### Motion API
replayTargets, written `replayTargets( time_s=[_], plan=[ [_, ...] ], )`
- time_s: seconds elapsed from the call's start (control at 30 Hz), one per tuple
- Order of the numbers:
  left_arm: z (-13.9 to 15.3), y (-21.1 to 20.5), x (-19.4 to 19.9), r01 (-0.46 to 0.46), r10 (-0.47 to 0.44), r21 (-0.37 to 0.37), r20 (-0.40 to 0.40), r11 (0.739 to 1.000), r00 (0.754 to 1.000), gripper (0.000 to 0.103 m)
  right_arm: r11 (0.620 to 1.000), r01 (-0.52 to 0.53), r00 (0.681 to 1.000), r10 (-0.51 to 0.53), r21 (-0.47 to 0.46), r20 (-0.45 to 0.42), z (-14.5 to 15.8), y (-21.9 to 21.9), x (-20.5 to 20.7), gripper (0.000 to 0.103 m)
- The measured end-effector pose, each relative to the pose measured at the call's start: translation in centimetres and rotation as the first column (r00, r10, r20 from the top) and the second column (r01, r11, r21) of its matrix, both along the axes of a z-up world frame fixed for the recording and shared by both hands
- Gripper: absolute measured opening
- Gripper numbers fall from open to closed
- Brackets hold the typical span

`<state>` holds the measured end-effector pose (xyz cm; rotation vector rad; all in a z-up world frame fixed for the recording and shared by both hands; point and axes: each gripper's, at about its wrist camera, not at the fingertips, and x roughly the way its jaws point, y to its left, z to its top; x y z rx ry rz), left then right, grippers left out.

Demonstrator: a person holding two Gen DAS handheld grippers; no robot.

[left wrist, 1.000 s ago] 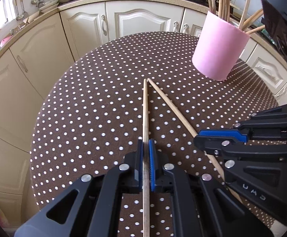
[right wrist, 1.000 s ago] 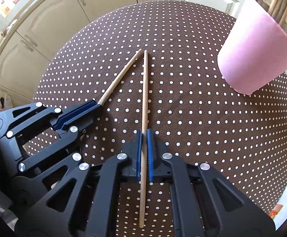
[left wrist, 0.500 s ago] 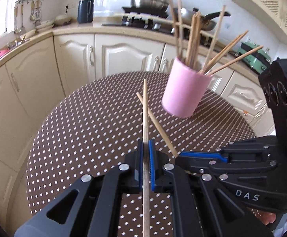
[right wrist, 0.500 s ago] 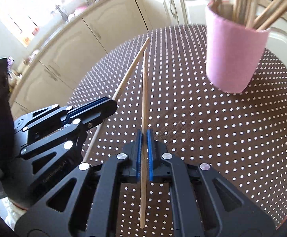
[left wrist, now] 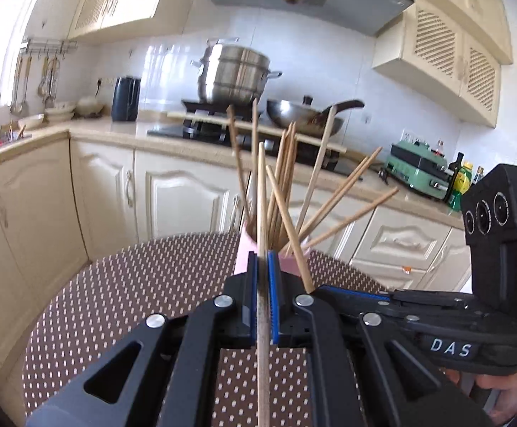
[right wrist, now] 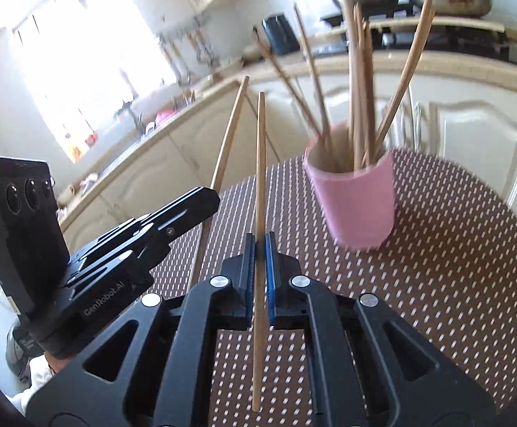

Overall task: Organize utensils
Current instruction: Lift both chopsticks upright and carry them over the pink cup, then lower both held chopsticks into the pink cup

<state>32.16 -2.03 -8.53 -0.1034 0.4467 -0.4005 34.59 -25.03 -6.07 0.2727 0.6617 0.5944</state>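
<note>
Two handheld grippers above a polka-dot table (right wrist: 454, 284), each clamped fully shut on one wooden chopstick. Left gripper (left wrist: 262, 267) pinching its chopstick (left wrist: 262, 213) upright; right gripper (right wrist: 258, 249) doing likewise with another (right wrist: 260, 163). Pink cup (right wrist: 354, 203) of chopsticks just ahead on the table. Probably best now – tipping each stick tip-down over the cup's mouth, steering between the splayed sticks – releasing only once inside

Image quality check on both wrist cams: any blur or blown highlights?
Right wrist view: motion blur smears the pink cup and the cabinets, and the window is blown out white. Left wrist view: sharper, mild blur on the steamer pot, glare at the left edge; fisheye bending in both.
</note>
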Motion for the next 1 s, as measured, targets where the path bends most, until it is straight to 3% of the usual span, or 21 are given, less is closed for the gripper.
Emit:
replayTargets(
  time_s=[0.23,0.43,0.67,1.0],
  plan=[
    [3.4,-1.6,2.0,0.015,-0.006,-0.050,0.157,0.999,0.988,0.006,0.992,0.058,0.985,-0.074,0.108,0.154,3.2,-1.9,1.2,0.006],
    [5.5,-2.6,4.4,0.032,-0.006,-0.105,0.243,0.994,0.970,0.006,0.984,0.114,0.945,-0.150,0.138,0.291,5.4,-2.5,2.1,0.006],
    [6.0,-3.8,6.7,0.020,0.020,-0.116,0.339,0.993,0.941,0.006,0.976,0.181,0.864,-0.217,0.122,0.454,6.7,-1.1,3.5,0.006],
    [3.6,-3.3,9.4,-0.003,0.102,-0.240,0.399,0.971,0.911,0.006,0.976,0.198,0.769,-0.212,0.090,0.603,5.8,-0.6,4.0,0.006]
  ],
)
